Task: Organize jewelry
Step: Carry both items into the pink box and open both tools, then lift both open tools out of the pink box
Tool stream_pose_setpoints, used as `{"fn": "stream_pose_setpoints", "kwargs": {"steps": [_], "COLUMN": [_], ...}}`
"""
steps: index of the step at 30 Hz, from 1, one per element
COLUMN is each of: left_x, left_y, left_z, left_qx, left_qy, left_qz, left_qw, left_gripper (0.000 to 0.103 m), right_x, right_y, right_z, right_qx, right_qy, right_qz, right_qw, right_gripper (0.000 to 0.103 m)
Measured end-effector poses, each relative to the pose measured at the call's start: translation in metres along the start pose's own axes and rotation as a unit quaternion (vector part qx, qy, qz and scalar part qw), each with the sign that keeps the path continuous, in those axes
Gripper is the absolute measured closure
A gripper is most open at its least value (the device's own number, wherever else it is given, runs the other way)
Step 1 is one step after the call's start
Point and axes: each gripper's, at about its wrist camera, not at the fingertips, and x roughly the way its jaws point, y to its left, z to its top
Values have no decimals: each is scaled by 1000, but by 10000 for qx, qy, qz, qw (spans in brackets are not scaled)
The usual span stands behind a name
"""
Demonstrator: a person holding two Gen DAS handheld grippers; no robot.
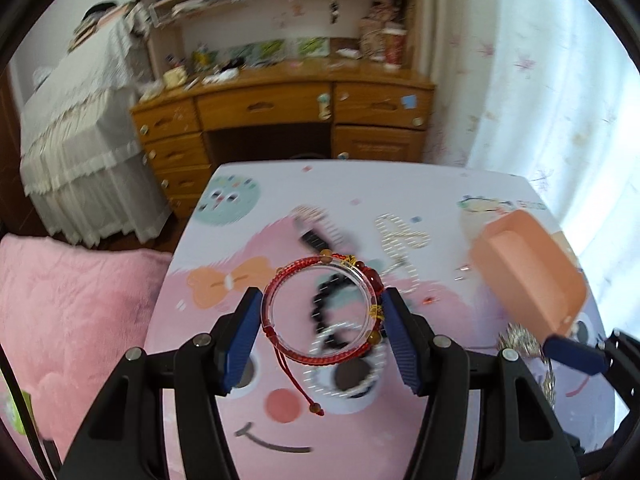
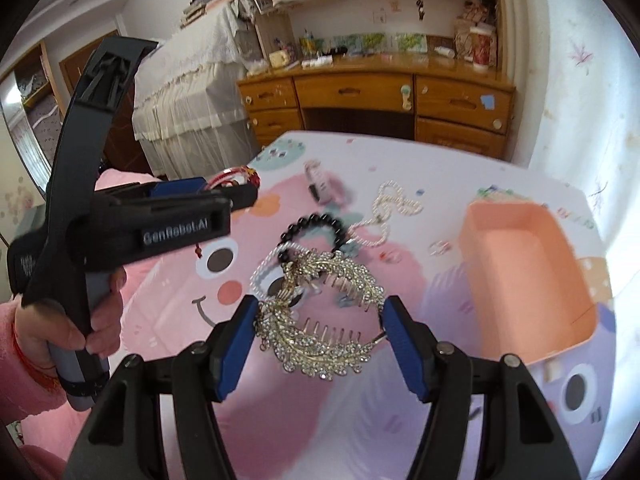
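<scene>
At the centre of the left wrist view, the left gripper clamps a red cord bracelet with a clear bangle, lifted above the counter. The right gripper, low centre of its own view, grips a rhinestone hair comb between its blue pads. A black bead bracelet and a pearl strand lie on the counter, the orange box at right.

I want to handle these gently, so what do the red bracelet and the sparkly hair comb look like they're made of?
Red bracelet: seemingly braided red cord around a clear glassy or plastic ring, with amber and red glossy beads. Hair comb: gold-toned metal, judging by its shine, set with small glittering rhinestone-like stones; real or glass, the pictures don't show.
</scene>
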Motion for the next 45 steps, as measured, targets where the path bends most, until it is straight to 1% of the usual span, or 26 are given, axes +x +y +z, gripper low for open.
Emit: {"fn": "stream_pose_setpoints", "kwargs": {"steps": [4,7,14,16,21,26,32,35,36,37,38,40,45], "left_x": [-7,-10,-5,0,20,36,61,69,71,71,70,68,67], "left_y": [-33,-57,-114,-131,-165,-184,-202,-209,-210,-209,-208,-205,-191], "left_z": [13,21,34,38,48,54,52,48,47,46,46,46,45], "left_qx": [100,205,529,600,641,628,712,771,756,731,676,564,496], "left_qy": [-59,-176,-283,-291,-148,-243,-42,102,162,184,188,219,313], "left_qz": [-321,-435,-830,-910,-1130,-1241,-1302,-1288,-1287,-1302,-1352,-1427,-1309], "left_qw": [9994,9987,9947,9936,9914,9900,9889,9886,9887,9886,9883,9879,9897], "left_gripper": [44,44,44,44,44,43,43,36,23,12,10,9,9], "right_x": [-20,-32,-43,-42,-39,-24,-4,2,3,3,3,1,-6], "right_y": [-21,-39,-90,-103,-131,-151,-161,-166,-167,-168,-169,-171,-168], "right_z": [5,5,2,0,-9,-19,-26,-27,-27,-27,-26,-26,-25], "right_qx": [15,33,307,399,621,671,590,731,792,848,917,1005,1058], "right_qy": [-188,-306,-391,-372,-351,-245,-74,29,64,75,73,57,21], "right_qz": [-94,-211,-458,-521,-576,-579,-581,-485,-483,-486,-486,-525,-567], "right_qw": [9998,9993,9977,9971,9958,9958,9965,9961,9957,9952,9946,9935,9928], "right_gripper": [39,39,39,39,39,39,39,38,38,38,38,38,38]}}
